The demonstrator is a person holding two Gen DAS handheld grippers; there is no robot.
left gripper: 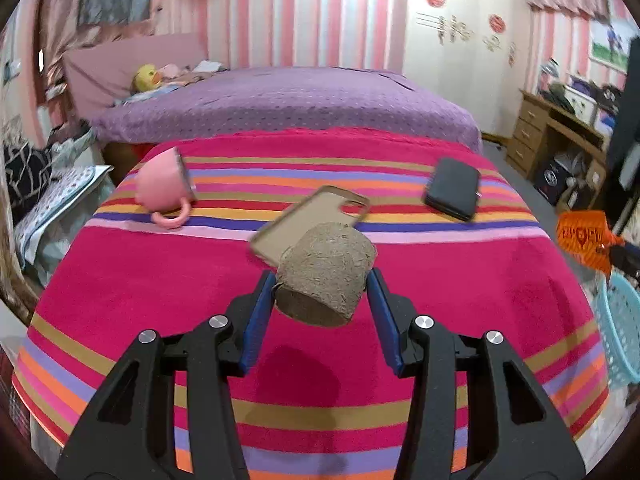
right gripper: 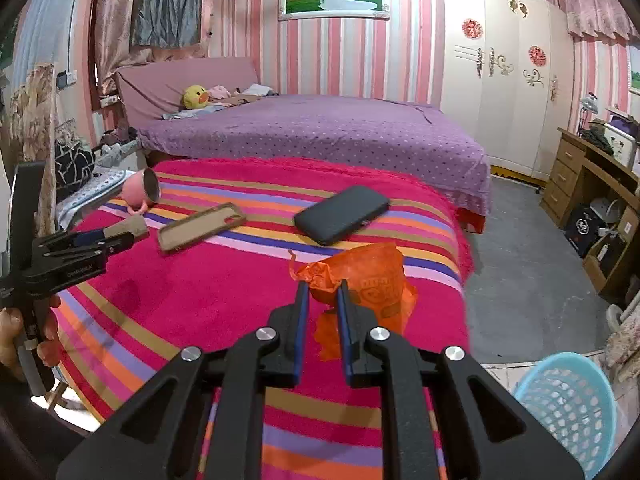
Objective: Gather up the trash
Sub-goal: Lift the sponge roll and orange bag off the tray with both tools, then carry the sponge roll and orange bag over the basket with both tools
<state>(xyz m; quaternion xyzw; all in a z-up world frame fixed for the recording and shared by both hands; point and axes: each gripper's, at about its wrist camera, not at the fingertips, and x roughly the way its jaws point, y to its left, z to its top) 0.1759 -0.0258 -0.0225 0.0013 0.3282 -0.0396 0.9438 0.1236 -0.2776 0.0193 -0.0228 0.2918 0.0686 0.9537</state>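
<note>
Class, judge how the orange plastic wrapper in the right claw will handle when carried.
The orange wrapper is probably floppy: it crumples around the right claw and hangs below it. It looks thin, so likely very light. It may slip, since only a small bunched part is pinched.

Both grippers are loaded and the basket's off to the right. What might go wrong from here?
1. The left gripper pinches the brown paper cup only at its sides; it may slip out or crush.
2. The right gripper holds just an edge of the orange wrapper; the thin film may tear or slide free.
3. The blue basket stands off the blanket; either drop may miss.
</note>
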